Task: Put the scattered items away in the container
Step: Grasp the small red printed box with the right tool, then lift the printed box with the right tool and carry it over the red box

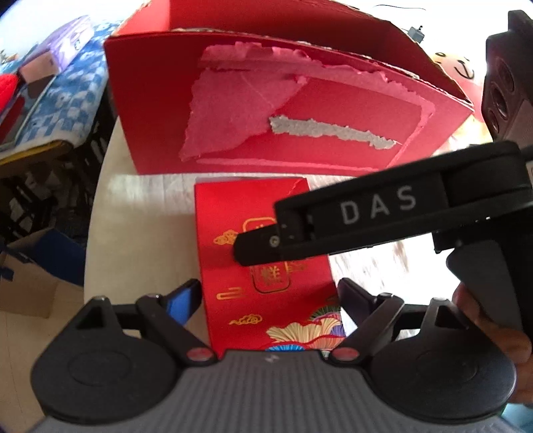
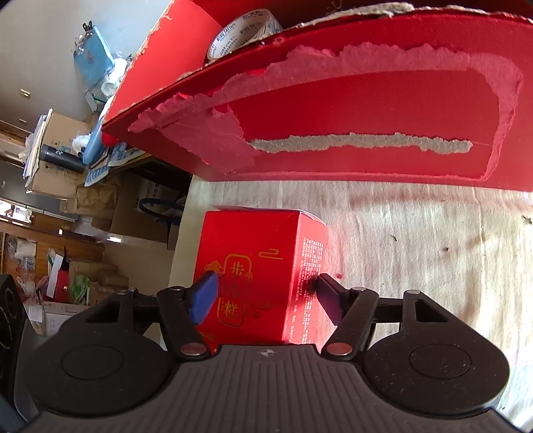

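Observation:
A small red box [image 1: 266,266] with gold print sits on the pale table in front of the big red container [image 1: 333,110], whose front wall has torn paper. My right gripper [image 2: 266,293] is shut on the small red box [image 2: 260,266], with the blue pad on its gold face and the other finger at its far side. In the left wrist view that gripper [image 1: 260,246] reaches in from the right and lays a finger across the box's top. My left gripper [image 1: 266,296] is open, a finger close to each long edge of the box. A tape roll [image 2: 243,31] lies inside the container [image 2: 383,106].
The table [image 2: 416,253] has its left edge close by [image 1: 100,233], with the floor and cardboard boxes [image 1: 30,276] below. A blue checked cloth [image 1: 66,93] with clutter lies at the far left. A person's hand [image 1: 493,333] holds the right gripper's handle.

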Motion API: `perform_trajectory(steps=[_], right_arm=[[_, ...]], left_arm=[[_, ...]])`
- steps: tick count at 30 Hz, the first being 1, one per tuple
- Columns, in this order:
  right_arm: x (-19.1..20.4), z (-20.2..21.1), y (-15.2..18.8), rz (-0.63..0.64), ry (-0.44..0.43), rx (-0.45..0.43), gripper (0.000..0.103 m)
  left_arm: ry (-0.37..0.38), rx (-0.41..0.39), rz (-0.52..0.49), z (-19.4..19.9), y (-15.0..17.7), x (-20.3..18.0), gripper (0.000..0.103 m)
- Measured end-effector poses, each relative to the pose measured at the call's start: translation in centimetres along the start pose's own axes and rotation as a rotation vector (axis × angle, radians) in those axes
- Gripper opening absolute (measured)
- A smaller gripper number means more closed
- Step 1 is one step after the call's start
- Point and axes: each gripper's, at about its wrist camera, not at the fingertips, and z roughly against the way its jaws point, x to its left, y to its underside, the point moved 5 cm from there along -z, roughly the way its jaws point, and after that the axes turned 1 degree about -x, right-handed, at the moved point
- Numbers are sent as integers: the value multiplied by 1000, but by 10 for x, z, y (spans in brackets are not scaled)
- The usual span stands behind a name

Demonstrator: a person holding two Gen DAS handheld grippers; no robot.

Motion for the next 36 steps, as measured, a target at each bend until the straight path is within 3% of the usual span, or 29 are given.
perform_trajectory(steps=[9,22,29,36], right_arm=[[10,36,7,14,9,-75,65],[52,110,-7,149,18,-341,64],[55,147,-40,158,30,-469,64],[41,154,-92,203,157,-509,65]], left_arm=[[60,-32,-112,29,-4,-15,85],[88,-231,-235,98,-41,-43,85],[103,-334,-318,119,-90,-65,85],[128,-335,-317,85,-155,-79,85]])
